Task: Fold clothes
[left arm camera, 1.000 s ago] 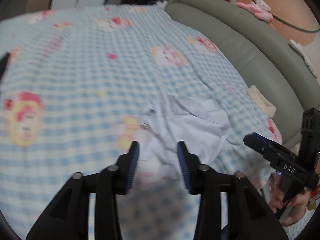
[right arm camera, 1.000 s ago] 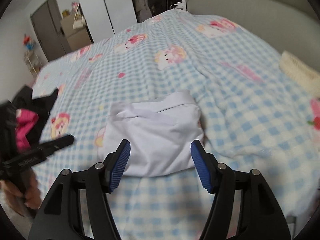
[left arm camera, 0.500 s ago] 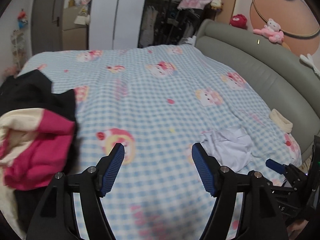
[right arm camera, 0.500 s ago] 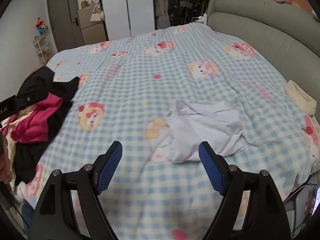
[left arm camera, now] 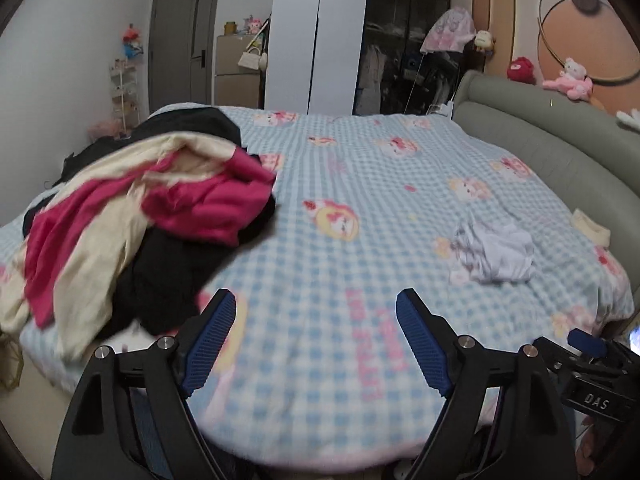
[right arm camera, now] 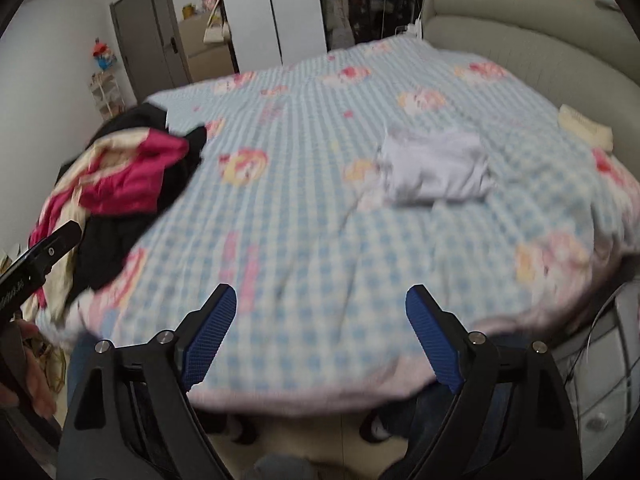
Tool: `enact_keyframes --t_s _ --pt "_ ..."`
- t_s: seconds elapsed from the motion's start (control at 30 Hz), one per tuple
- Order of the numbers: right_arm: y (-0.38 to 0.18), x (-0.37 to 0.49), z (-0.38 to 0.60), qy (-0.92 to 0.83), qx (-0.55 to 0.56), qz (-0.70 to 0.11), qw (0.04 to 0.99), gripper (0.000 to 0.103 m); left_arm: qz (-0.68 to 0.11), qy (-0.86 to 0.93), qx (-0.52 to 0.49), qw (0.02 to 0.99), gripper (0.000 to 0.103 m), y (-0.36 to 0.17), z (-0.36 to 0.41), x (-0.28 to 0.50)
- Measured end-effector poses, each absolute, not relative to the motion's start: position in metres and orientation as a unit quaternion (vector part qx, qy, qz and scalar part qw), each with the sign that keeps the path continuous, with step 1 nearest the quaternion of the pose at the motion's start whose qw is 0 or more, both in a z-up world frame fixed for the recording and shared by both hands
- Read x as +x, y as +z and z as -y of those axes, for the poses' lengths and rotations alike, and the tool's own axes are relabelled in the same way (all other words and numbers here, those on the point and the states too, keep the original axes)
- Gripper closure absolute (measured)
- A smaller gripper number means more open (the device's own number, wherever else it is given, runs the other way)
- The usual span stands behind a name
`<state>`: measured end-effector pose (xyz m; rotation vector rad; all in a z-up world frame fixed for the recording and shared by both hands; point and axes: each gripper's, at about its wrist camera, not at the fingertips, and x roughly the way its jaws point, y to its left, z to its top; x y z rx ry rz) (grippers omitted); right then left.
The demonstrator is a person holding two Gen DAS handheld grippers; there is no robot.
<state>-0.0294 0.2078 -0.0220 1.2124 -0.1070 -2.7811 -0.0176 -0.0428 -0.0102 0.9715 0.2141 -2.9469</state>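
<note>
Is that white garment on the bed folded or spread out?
Folded. The white garment lies as a compact, roughly rectangular bundle on the checked bedspread, somewhat rumpled, unlike the loose clothes pile at the bed's other side.

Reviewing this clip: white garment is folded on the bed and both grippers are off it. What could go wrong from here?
1. The folded white garment looks loose and rumpled at its left edge; tugging the checked blanket could undo it.
2. The unfolded pile mixes pink, cream and black pieces, so the left gripper, jaws opening and empty, may pull up several at once.
3. The pile sits near the bed's edge; dragging one piece could spill others off. The right gripper is likewise opening, empty.
</note>
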Motion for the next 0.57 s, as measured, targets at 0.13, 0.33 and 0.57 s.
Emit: enact_keyframes --t_s 0.13,0.33,0.57 --pt "-0.026 -0.023 -0.195 -0.917 0.395 0.004 0.059 0.015 -0.084 -0.936 0.340 0.007 0.017 -0.023 0.039 -0.011" --pt "-0.022 -0.013 -0.194 -0.917 0.394 0.007 0.065 0.015 -0.084 -0.934 0.347 0.002 0.016 -0.025 0.034 -0.004" --pt "-0.023 -0.004 -0.193 -0.918 0.392 0.006 0.051 0.015 -0.079 -0.933 0.350 -0.022 0.016 -0.030 0.027 0.002"
